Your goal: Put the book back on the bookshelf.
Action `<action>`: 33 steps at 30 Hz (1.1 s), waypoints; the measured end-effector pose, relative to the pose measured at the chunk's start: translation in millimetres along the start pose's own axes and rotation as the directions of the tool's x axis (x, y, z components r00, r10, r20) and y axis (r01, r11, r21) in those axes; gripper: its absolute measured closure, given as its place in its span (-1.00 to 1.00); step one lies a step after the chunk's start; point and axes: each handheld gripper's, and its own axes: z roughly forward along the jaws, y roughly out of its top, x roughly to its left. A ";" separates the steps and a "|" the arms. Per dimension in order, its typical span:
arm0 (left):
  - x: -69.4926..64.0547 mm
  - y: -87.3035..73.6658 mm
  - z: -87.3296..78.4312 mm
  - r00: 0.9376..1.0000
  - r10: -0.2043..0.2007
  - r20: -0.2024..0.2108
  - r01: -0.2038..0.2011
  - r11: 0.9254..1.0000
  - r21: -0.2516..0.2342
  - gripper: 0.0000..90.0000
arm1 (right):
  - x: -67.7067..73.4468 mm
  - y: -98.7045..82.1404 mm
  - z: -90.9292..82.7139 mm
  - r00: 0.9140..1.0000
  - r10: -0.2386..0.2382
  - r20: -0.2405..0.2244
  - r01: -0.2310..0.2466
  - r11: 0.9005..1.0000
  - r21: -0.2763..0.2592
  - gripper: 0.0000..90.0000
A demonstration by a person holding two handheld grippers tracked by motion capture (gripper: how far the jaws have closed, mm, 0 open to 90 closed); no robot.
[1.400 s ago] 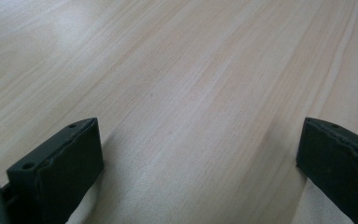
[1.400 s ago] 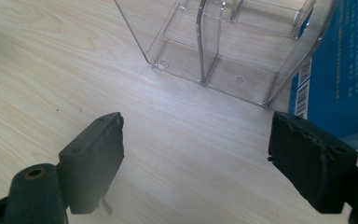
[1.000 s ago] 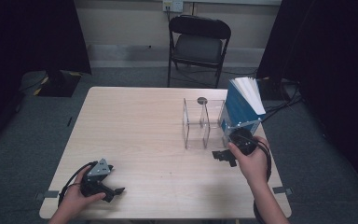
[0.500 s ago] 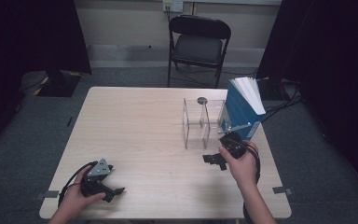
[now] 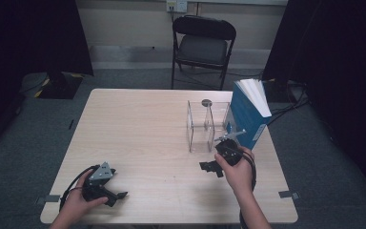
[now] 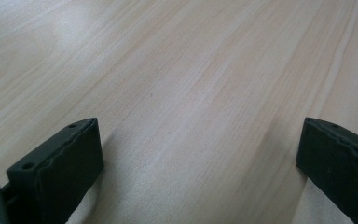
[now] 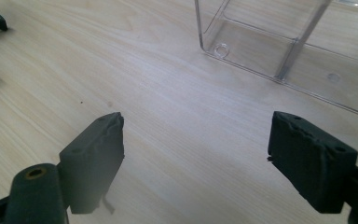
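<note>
Surface: one pale wood-grain rectangular table [image 5: 138, 129], set on grey carpet. Room: dark curtains at both sides, a light wall behind, one black folding chair [image 5: 201, 45] beyond the far edge.

Item: one clear acrylic open-sided rack [image 5: 207, 126] with an upright divider, standing on the table's right half. One thick blue-covered book [image 5: 248, 114] leans upright just beside its right side.

Right gripper [image 5: 209, 167]: black, hand-held, on the table just in front of the rack, near but not touching it; jaws spread wide with bare wood between them. In the right gripper view the rack's base [image 7: 279, 51] lies ahead and to the right of the jaws.

Left gripper [image 5: 116, 194]: black with grey plate, held at the near left corner, well apart from the rack; jaws spread wide over bare table.

Count: grippers two, rack one, book one, chair one.
</note>
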 end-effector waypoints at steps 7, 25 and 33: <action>0.0 0.0 0.0 1.000 -0.001 0.000 0.001 1.000 0.000 -1.00 | 6.6 -1.1 14.4 1.000 -0.010 -0.019 0.010 1.000 0.006 -0.60; 0.0 0.0 0.0 1.000 0.000 0.000 0.000 1.000 -0.001 -1.00 | 22.8 -8.7 48.7 0.998 0.008 -0.065 -0.005 0.999 0.041 -0.58; 0.0 0.0 0.1 1.000 -0.001 0.000 0.001 1.000 -0.001 -1.00 | 26.1 -12.5 59.5 0.998 0.000 -0.069 0.003 0.999 0.051 -0.57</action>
